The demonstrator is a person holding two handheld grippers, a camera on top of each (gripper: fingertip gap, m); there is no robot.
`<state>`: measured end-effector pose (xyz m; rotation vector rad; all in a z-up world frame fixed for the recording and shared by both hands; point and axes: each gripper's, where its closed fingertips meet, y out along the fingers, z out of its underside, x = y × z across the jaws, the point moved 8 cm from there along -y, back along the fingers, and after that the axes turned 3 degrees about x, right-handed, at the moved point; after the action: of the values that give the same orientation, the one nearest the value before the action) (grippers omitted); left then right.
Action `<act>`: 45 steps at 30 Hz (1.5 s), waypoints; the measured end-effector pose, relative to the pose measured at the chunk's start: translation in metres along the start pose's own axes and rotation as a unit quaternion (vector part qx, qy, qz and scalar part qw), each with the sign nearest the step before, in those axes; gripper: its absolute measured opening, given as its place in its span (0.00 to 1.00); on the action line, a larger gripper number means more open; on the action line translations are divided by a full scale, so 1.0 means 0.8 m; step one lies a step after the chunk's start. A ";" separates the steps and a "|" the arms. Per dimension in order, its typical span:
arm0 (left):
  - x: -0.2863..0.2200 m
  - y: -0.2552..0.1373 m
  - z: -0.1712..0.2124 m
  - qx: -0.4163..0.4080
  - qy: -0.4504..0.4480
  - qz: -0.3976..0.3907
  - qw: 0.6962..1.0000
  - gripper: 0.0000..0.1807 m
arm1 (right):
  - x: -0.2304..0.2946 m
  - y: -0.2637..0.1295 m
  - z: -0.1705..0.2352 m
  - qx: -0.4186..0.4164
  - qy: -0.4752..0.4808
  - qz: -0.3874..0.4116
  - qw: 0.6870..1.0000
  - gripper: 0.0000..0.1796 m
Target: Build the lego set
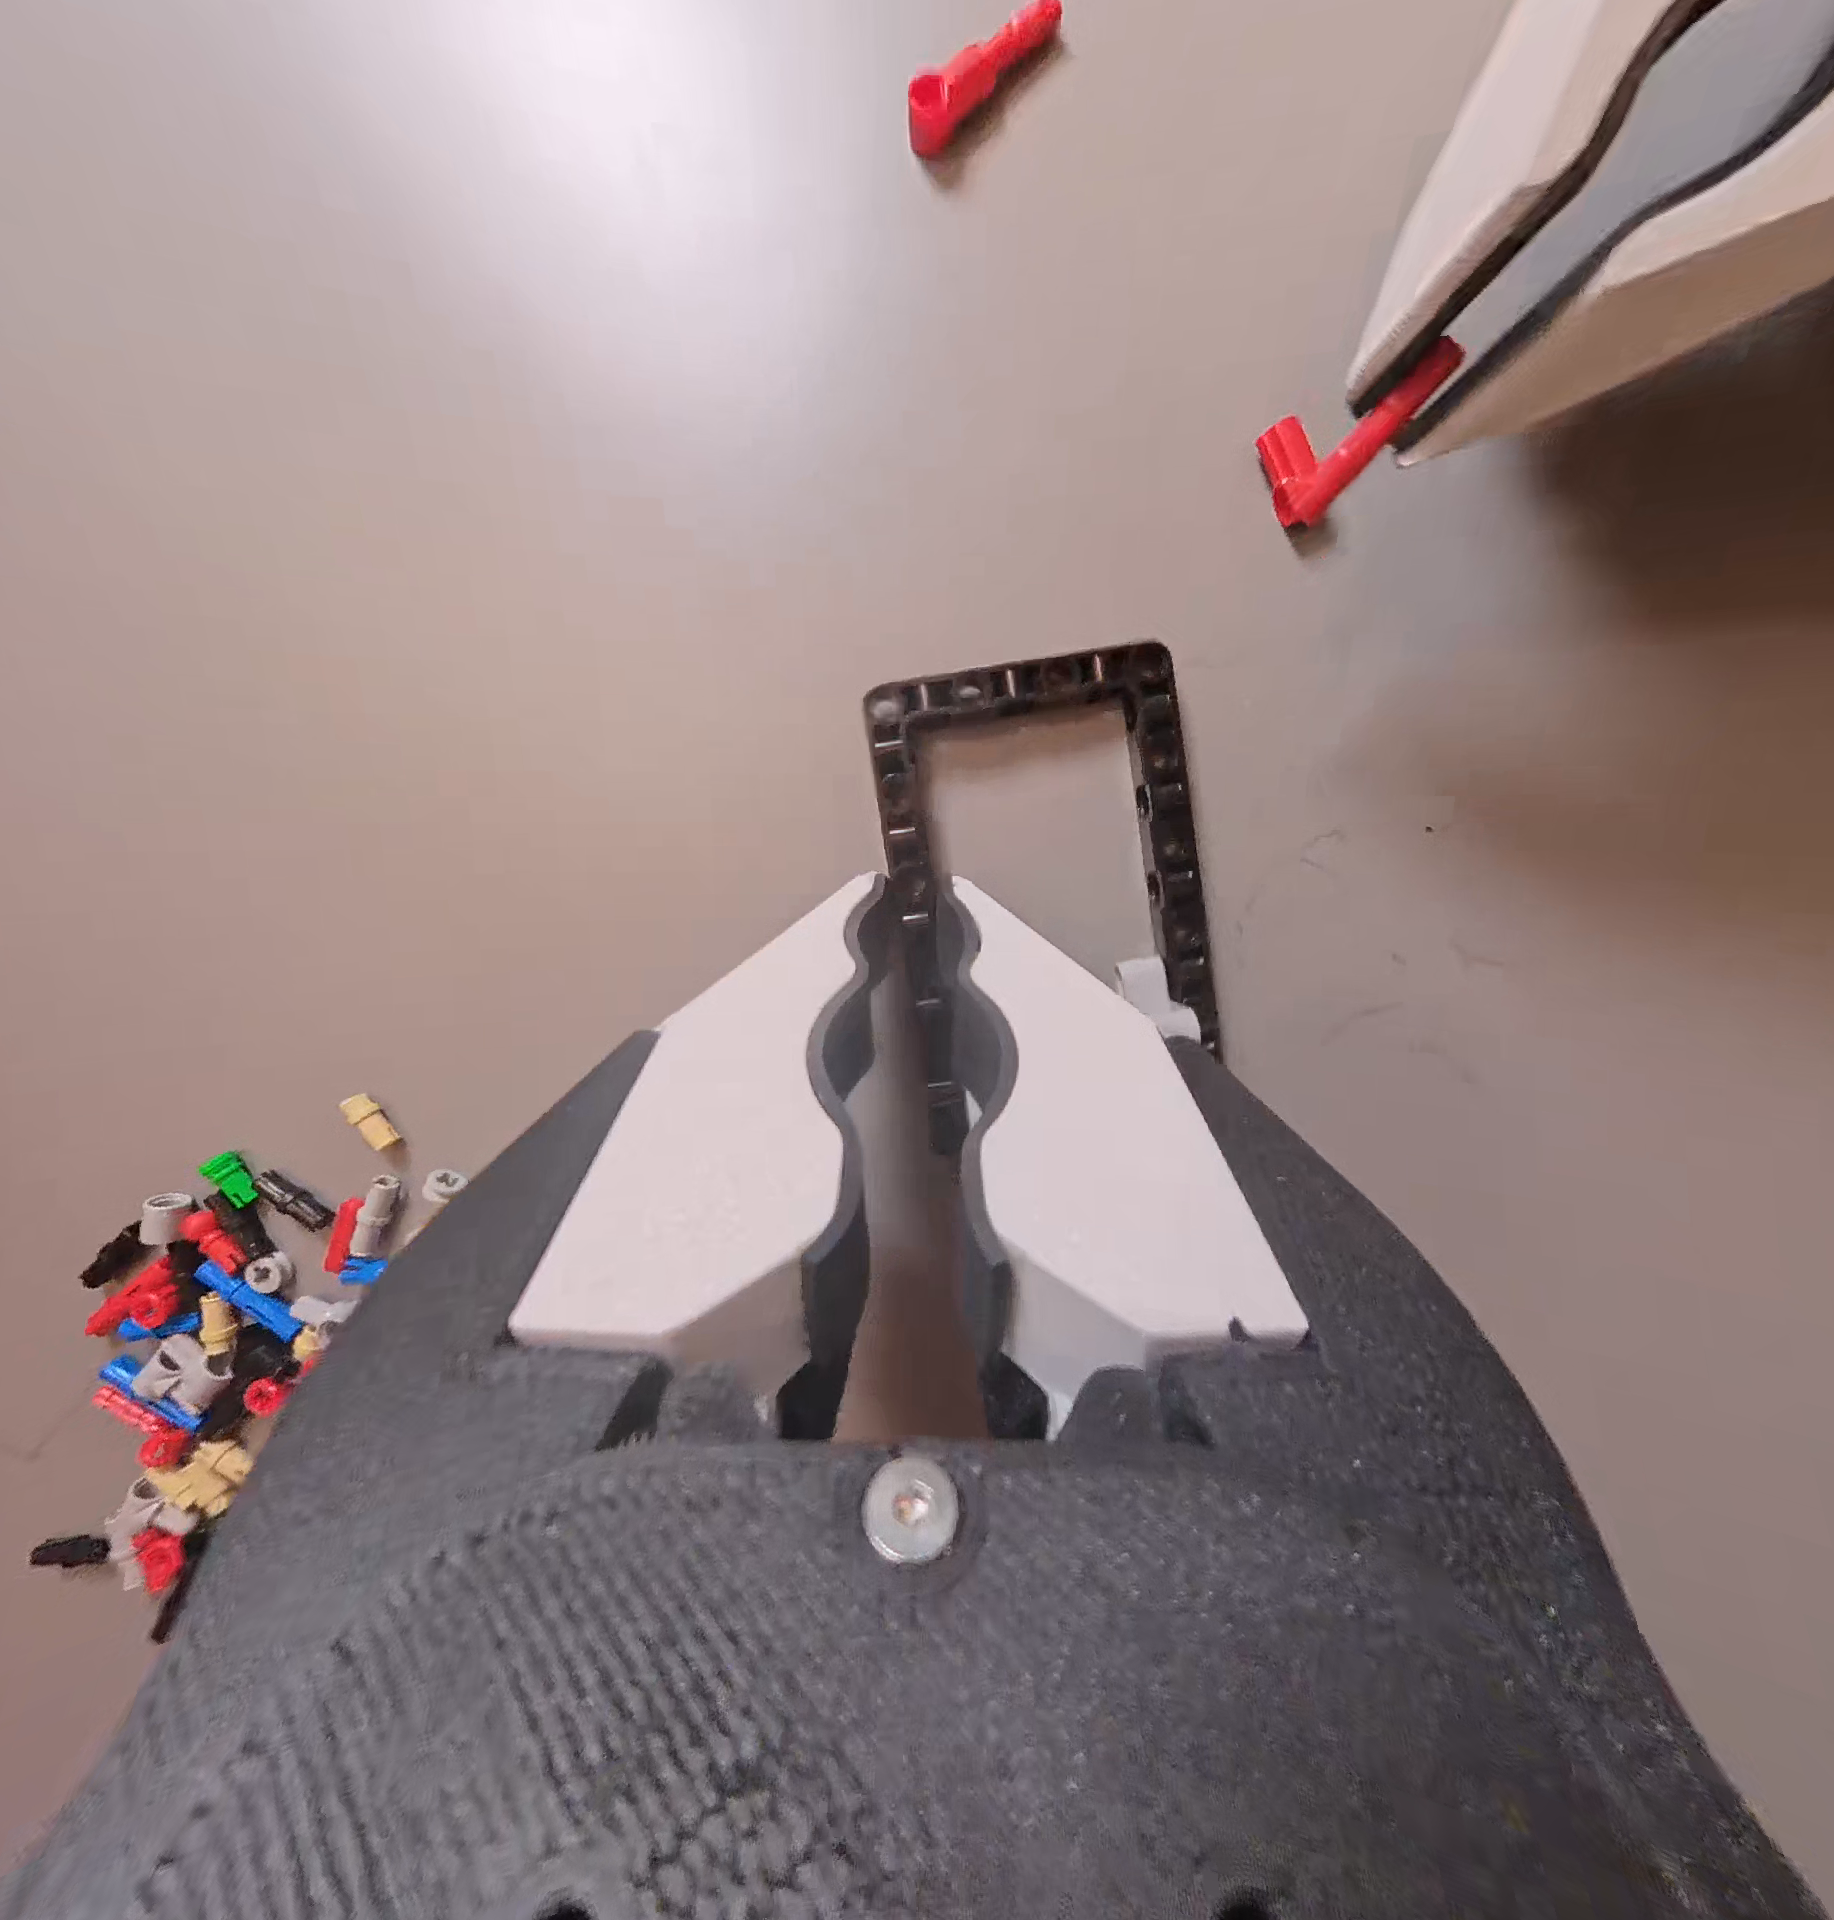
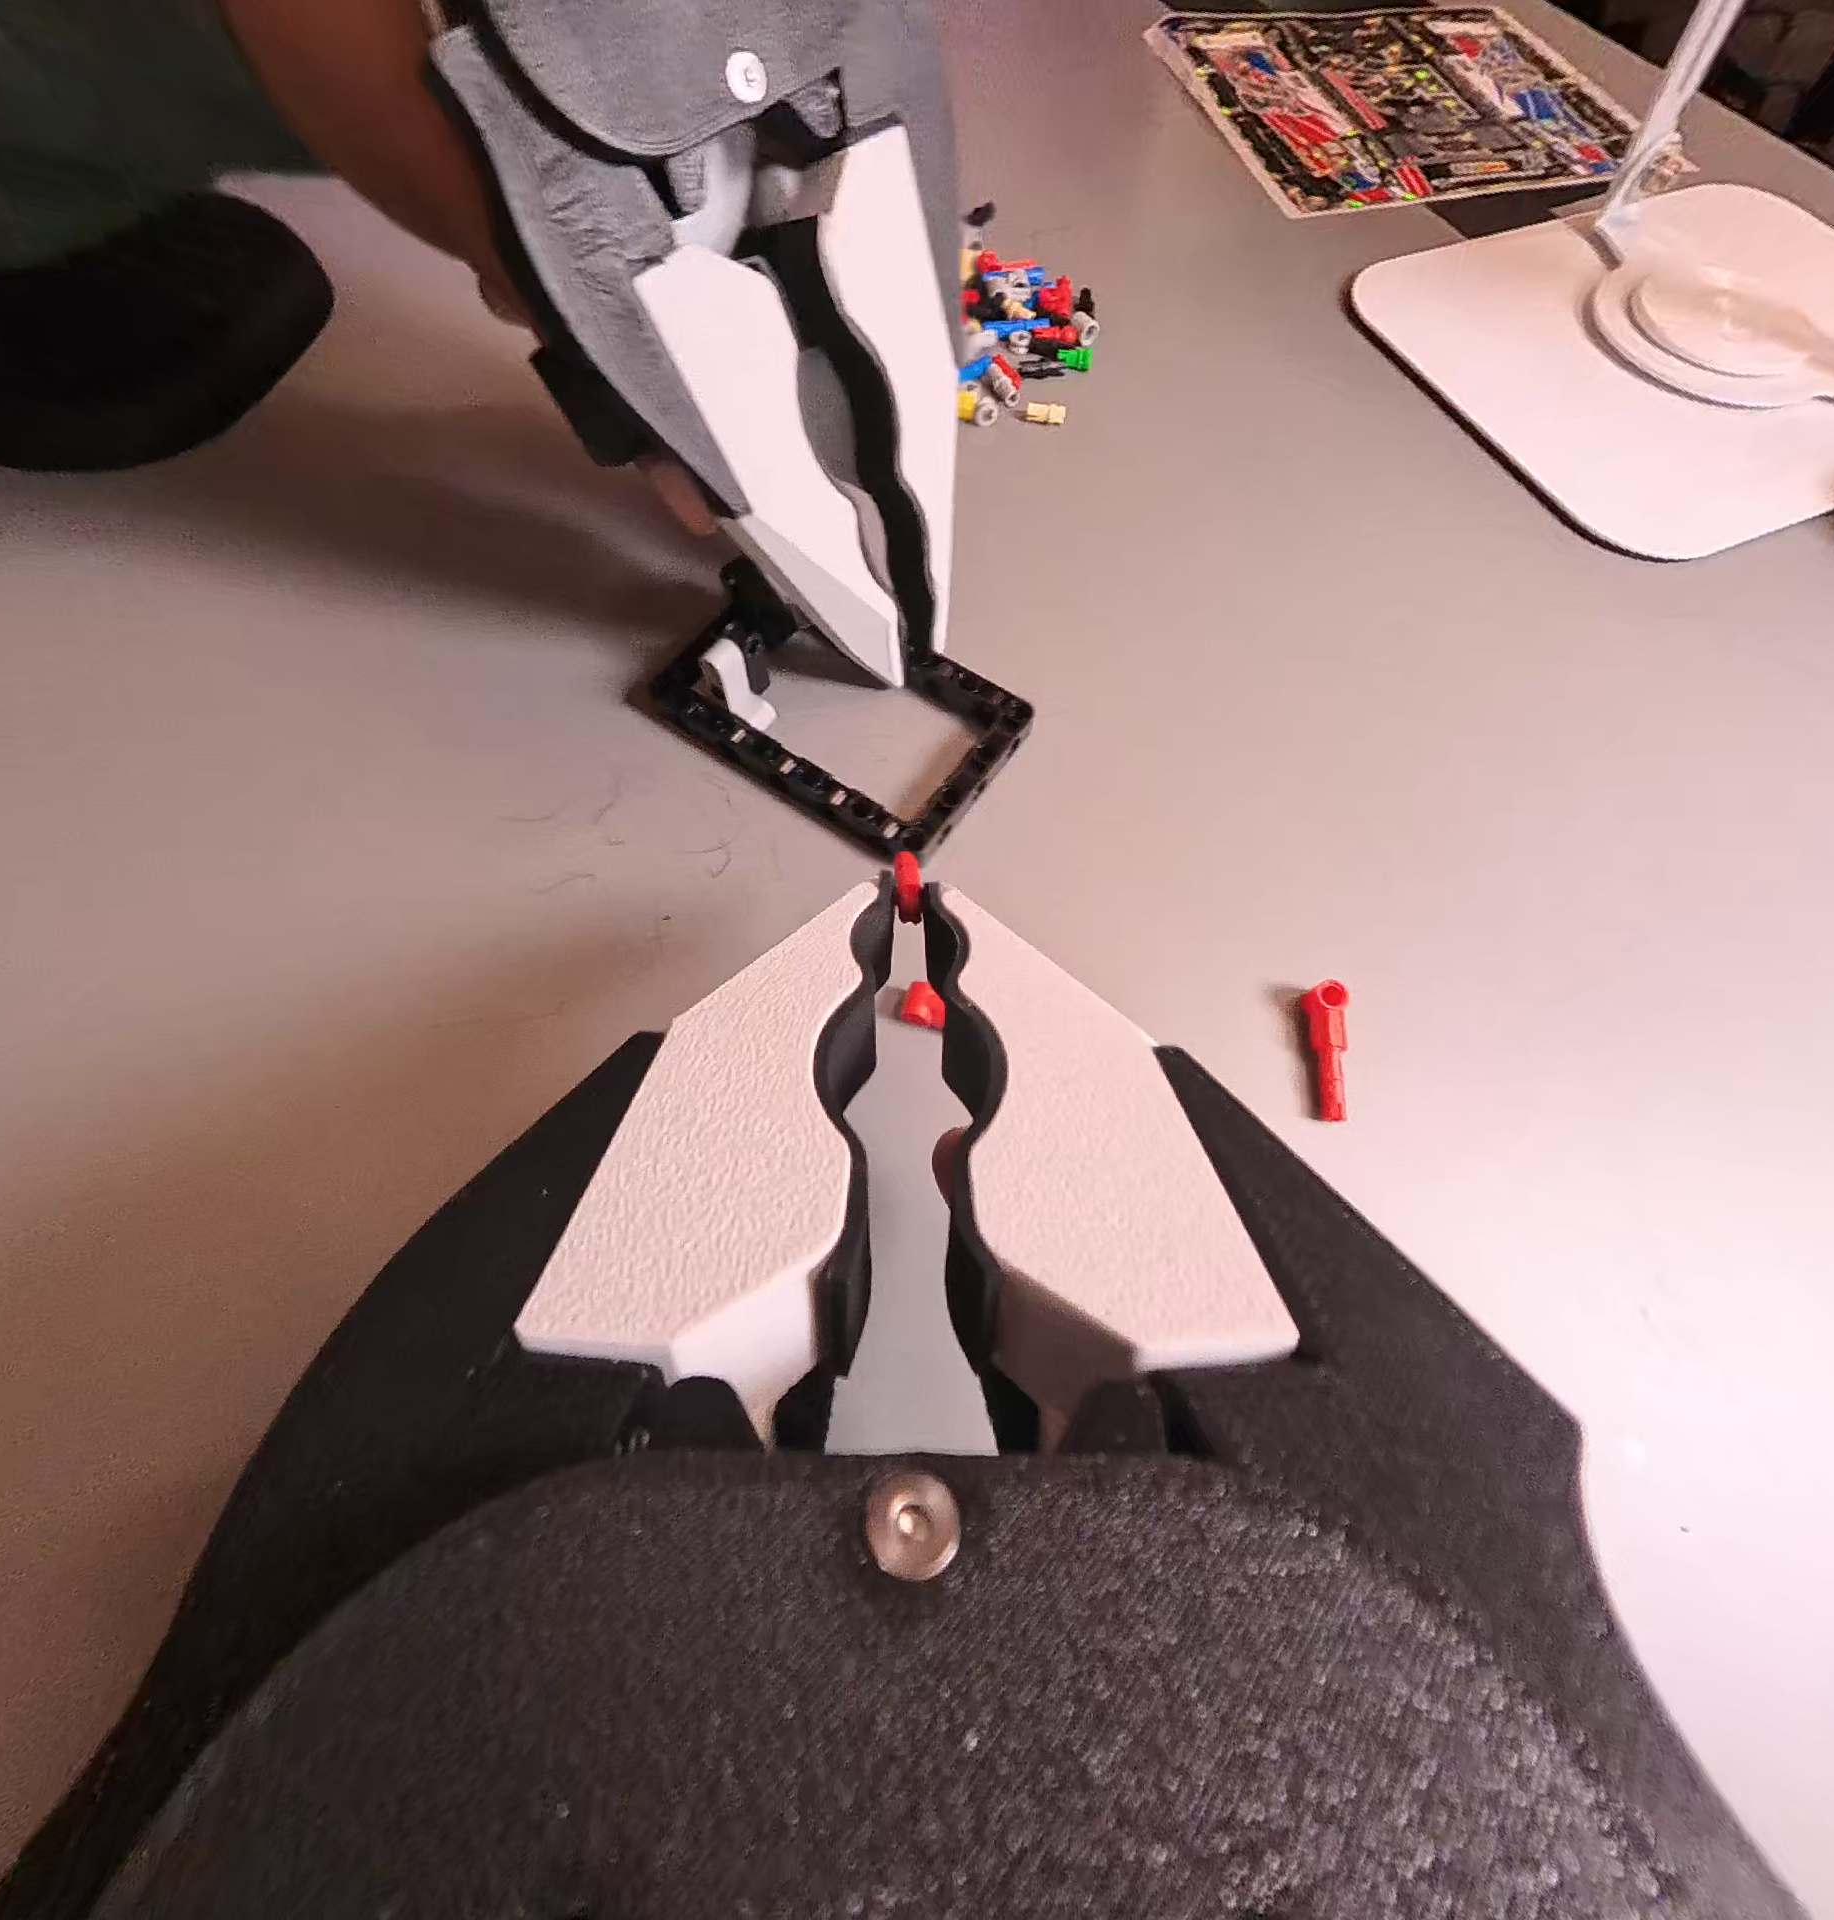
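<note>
Both wrist views look down closely, sharing the black frame (image 1: 1038,790).

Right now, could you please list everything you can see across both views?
Frame: one, black, rectangular, flat on the table, one long side between the left gripper's fingers.
Red pins: two; one in the right gripper's tips, near the frame's corner; one loose on the table to the right.
Grey part: one, light grey, fixed on the frame.
Parts pile: many small pieces, mixed colours, beyond the frame.
Booklet: one, multicoloured, far side.
Stand base: one, white, far right.
Table: grey.
Left hand-held gripper: shut on the frame.
Right hand-held gripper: shut on a pin.
Person's arm: behind the left gripper.
</note>
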<state>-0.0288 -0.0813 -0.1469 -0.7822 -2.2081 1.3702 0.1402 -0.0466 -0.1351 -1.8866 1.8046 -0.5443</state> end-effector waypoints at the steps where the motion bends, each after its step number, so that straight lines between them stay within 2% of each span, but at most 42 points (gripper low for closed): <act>1: 0.000 -0.003 0.003 -0.023 -0.005 0.000 1.000 0.04 | -0.002 -0.001 0.000 -0.005 0.007 0.002 1.000 0.01; 4: 0.002 -0.029 0.007 -0.139 -0.028 0.008 0.990 0.04 | -0.010 -0.005 0.000 -0.022 0.037 0.004 0.999 0.02; 7: -0.002 -0.062 0.011 -0.266 -0.069 0.044 0.960 0.03 | -0.013 -0.003 -0.003 -0.036 0.059 -0.015 0.998 0.02; 10: -0.007 -0.070 0.015 -0.320 -0.106 0.056 0.940 0.03 | 0.003 0.009 -0.023 -0.079 0.072 -0.080 0.991 0.02; 15: -0.019 -0.052 0.017 -0.323 -0.145 0.098 0.930 0.03 | 0.012 0.034 -0.031 -0.124 0.144 -0.152 0.970 0.02; 18: -0.020 -0.049 0.019 -0.334 -0.192 0.172 0.907 0.03 | 0.012 0.032 -0.035 -0.191 0.217 -0.234 0.928 0.01; 21: -0.018 -0.050 0.020 -0.342 -0.227 0.234 0.881 0.03 | 0.006 0.025 -0.042 -0.250 0.260 -0.270 0.893 0.01; 25: -0.024 -0.051 0.014 -0.342 -0.232 0.273 0.868 0.03 | 0.012 0.029 -0.046 -0.264 0.289 -0.310 0.867 0.01; 29: -0.036 -0.054 0.008 -0.343 -0.213 0.286 0.869 0.03 | 0.012 0.027 -0.051 -0.292 0.316 -0.355 0.830 0.01; 32: -0.041 -0.061 0.004 -0.362 -0.197 0.302 0.859 0.04 | 0.017 0.018 -0.056 -0.312 0.301 -0.381 0.817 0.01; 34: -0.043 -0.067 0.003 -0.375 -0.181 0.319 0.851 0.12 | 0.017 0.008 -0.061 -0.329 0.277 -0.390 0.814 0.01; 37: -0.043 -0.072 0.005 -0.401 -0.152 0.357 0.830 0.20 | 0.019 -0.009 -0.069 -0.320 0.225 -0.427 0.815 0.01; 38: -0.041 -0.072 0.006 -0.408 -0.142 0.369 0.823 0.21 | 0.022 -0.014 -0.072 -0.304 0.198 -0.444 0.819 0.01; 41: -0.034 -0.064 0.012 -0.415 -0.109 0.398 0.811 0.24 | 0.023 -0.024 -0.079 -0.258 0.099 -0.432 0.858 0.01; 45: -0.034 -0.059 0.008 -0.420 -0.058 0.420 0.803 0.29 | 0.022 -0.041 -0.100 -0.225 0.028 -0.454 0.862 0.01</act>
<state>-0.0235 -0.1199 -0.1087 -2.2465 -2.6772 0.6077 0.1212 -0.0681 -0.0517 -3.0664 1.0007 -0.4882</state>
